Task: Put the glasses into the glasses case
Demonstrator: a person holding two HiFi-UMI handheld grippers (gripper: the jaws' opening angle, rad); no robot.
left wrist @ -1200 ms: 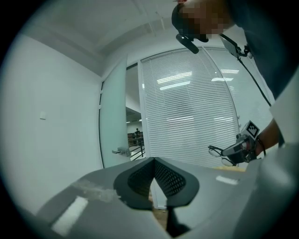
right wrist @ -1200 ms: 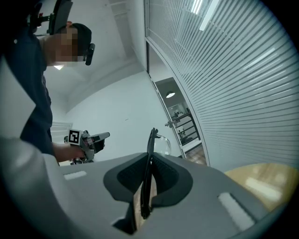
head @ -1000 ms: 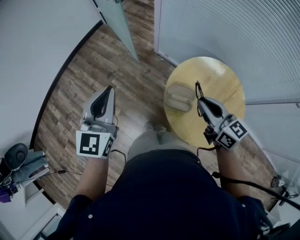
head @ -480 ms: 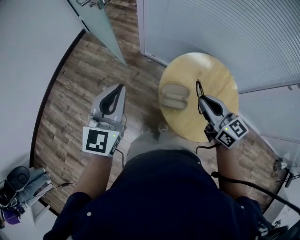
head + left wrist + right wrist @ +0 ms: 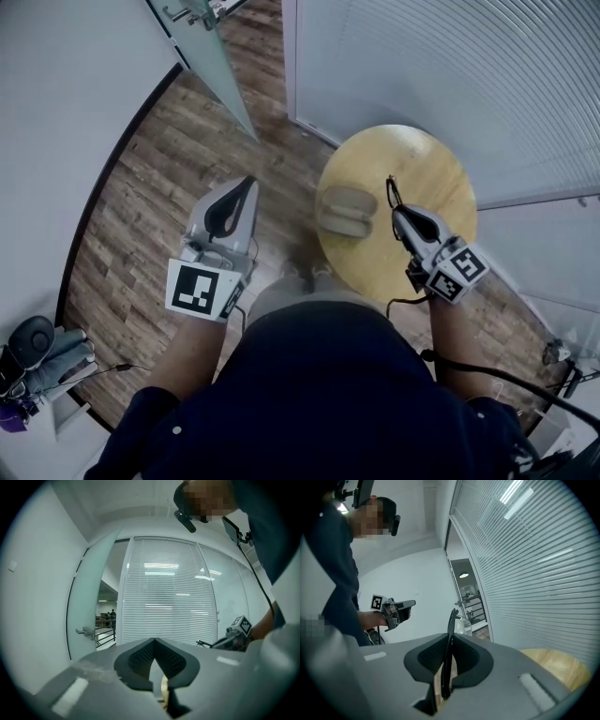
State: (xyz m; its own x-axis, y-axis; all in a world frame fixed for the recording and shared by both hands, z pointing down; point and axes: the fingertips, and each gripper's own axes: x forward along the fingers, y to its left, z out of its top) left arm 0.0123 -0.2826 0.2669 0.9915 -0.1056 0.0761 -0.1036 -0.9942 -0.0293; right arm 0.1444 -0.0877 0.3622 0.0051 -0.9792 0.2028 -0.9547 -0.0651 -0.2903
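A beige glasses case [image 5: 345, 211] lies open on the left part of the round wooden table [image 5: 417, 155]. My right gripper [image 5: 397, 208] hovers over the table just right of the case, shut on a pair of dark-framed glasses [image 5: 391, 190]. In the right gripper view the glasses [image 5: 451, 632] stand edge-on, clamped between the jaws, with a lens showing past the tips. My left gripper [image 5: 248, 182] is held over the wooden floor left of the table, pads meeting at the tips [image 5: 153, 640] with nothing between them. It also appears in the right gripper view as the left gripper [image 5: 396, 611].
A glass door with a metal handle [image 5: 199, 37] stands at the back left. A blind-covered glass wall [image 5: 450, 56] runs behind the table. Grey gear [image 5: 37, 342] and a cable lie on the floor at the lower left.
The left gripper has drifted right and forward, closer to the table. The right gripper still holds the glasses and has edged slightly toward the case.
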